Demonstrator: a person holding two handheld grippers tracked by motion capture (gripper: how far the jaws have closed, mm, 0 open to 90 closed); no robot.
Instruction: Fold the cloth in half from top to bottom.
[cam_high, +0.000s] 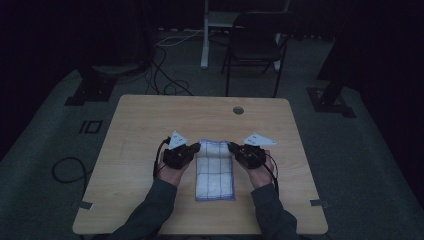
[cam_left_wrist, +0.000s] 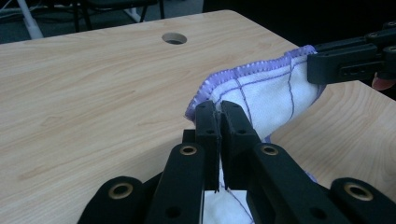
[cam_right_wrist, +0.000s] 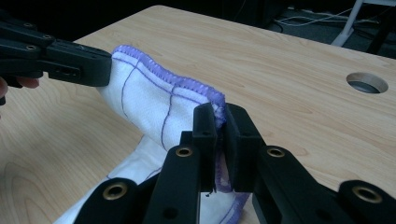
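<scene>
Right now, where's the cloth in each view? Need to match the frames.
High view: the cloth lies at table centre, its far corners pinched by the left gripper and right gripper.
Left gripper view: centre right, its purple hem rising from the jaws.
Right gripper view: centre left, draped from the jaws.
Shared landmark: the round hole in the table, beyond the cloth.

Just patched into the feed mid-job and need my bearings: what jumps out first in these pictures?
The white cloth with purple grid lines lies at the middle of the wooden table, its far edge lifted. The left gripper and right gripper each pinch a far corner of it, jaws shut on the purple hem. Beyond them a round hole sits near the table's far edge, with a dark chair on the floor behind.
</scene>
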